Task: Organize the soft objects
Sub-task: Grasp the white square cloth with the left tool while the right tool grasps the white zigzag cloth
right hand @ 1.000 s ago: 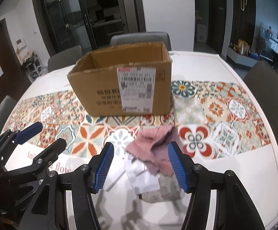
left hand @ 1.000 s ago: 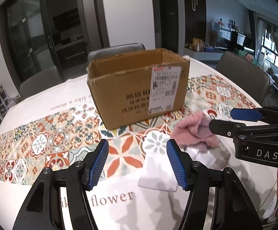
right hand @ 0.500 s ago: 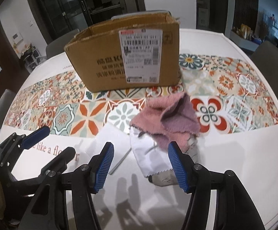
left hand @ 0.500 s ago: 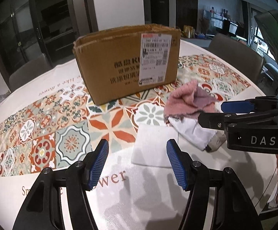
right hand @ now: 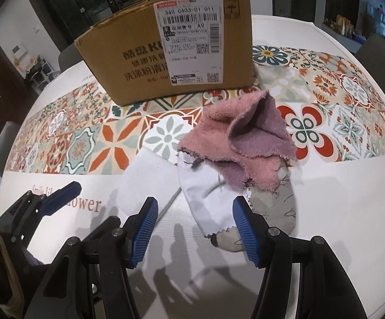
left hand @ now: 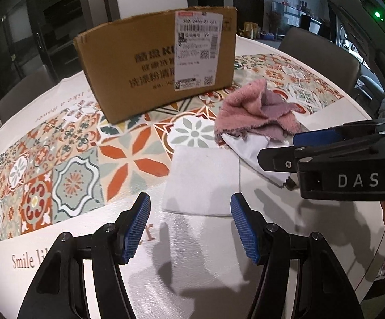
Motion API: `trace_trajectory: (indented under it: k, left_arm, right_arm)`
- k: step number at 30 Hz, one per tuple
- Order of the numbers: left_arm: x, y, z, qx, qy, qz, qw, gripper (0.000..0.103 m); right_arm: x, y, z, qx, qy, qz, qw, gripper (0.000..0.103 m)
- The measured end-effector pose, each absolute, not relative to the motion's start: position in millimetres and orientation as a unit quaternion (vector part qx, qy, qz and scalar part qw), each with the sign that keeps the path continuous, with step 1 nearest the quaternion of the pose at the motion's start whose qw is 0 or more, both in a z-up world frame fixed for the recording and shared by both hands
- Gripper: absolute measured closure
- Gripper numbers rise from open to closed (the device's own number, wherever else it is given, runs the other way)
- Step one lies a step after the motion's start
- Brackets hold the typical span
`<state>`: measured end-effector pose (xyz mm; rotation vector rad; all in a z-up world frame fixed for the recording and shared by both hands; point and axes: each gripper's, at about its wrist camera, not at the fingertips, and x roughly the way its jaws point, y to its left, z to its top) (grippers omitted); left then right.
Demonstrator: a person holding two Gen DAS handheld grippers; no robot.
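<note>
A crumpled pink cloth (right hand: 245,135) lies on a white cloth (right hand: 205,186) and a grey patterned cloth (right hand: 280,207), in front of an open cardboard box (right hand: 171,53). A flat white square cloth (left hand: 201,180) lies to their left. My left gripper (left hand: 189,223) is open and empty, low over the table just short of the white square. My right gripper (right hand: 192,226) is open and empty, its jaws either side of the near edge of the white and grey cloths. The pile (left hand: 256,114) and box (left hand: 155,63) also show in the left wrist view.
The round table (right hand: 338,226) has a white cover with a tiled flower pattern band (right hand: 86,143). Grey chairs (left hand: 322,50) stand around it. The right gripper's body (left hand: 351,170) shows at the right of the left wrist view.
Both grippers have come down and forward toward the cloths. The box and cloths look larger and nearer. Both stay open. No cloth has moved.
</note>
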<state>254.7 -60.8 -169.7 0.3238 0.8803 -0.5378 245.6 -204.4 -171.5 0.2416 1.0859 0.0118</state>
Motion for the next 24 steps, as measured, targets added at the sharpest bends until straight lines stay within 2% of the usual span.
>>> trace_trajectory:
  k: [16, 24]
  left_arm:
    - [265.7, -71.7, -197.7, 0.147, 0.431, -0.254, 0.853, 0.041]
    - [267.2, -74.0, -201.1, 0.139, 0.422, -0.251, 0.860, 0.037]
  right_arm:
    - [250.0, -205.5, -190.3, 0.082, 0.527, 0.008, 0.846, 0.043]
    - [251.8, -206.2, -191.5, 0.083, 0.526, 0.010, 0.846, 0.043]
